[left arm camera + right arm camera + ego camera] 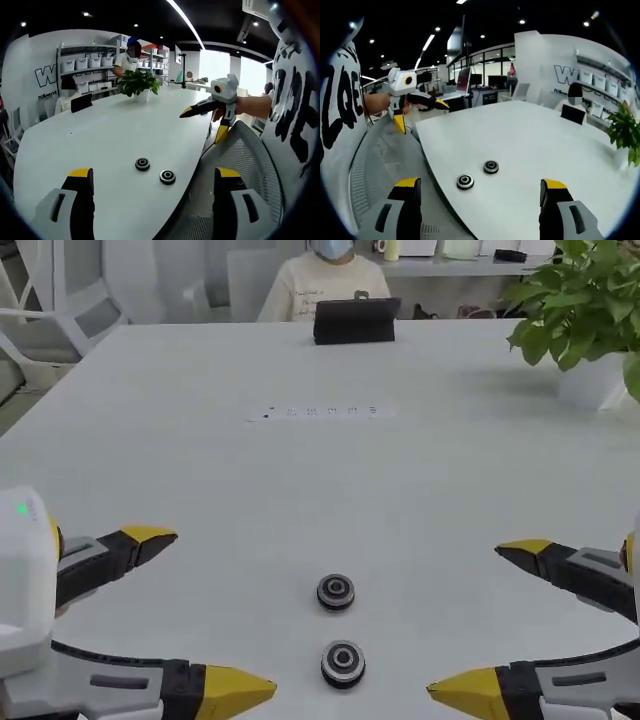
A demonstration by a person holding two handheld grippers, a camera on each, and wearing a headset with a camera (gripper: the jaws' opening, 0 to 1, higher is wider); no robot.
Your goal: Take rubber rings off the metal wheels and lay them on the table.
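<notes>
1. A person at a wide white table holds the left gripper and the right gripper low over the near edge, one at each side. Both point inward toward each other.
2. Both pairs of yellow-tipped jaws stand wide apart, and nothing is held between them.
3. Two metal wheels lie flat on the tabletop between the two grippers, and neither gripper touches them. The far wheel sits just beyond the near wheel, which lies close to the table's edge.
4. Each wheel has a bright hub with a dark band around it. That band looks like the rubber ring, seated on the metal.
5. In the left gripper view the same pair lies just ahead of the open jaws, the near wheel nearer the edge. A grey mesh chair stands just off that edge.
6. At the far end of the table a seated person faces a dark tablet that stands upright.
7. A potted plant stands at the far right corner.
8. A row of sockets is set into the middle of the table, well apart from the wheels.
</notes>
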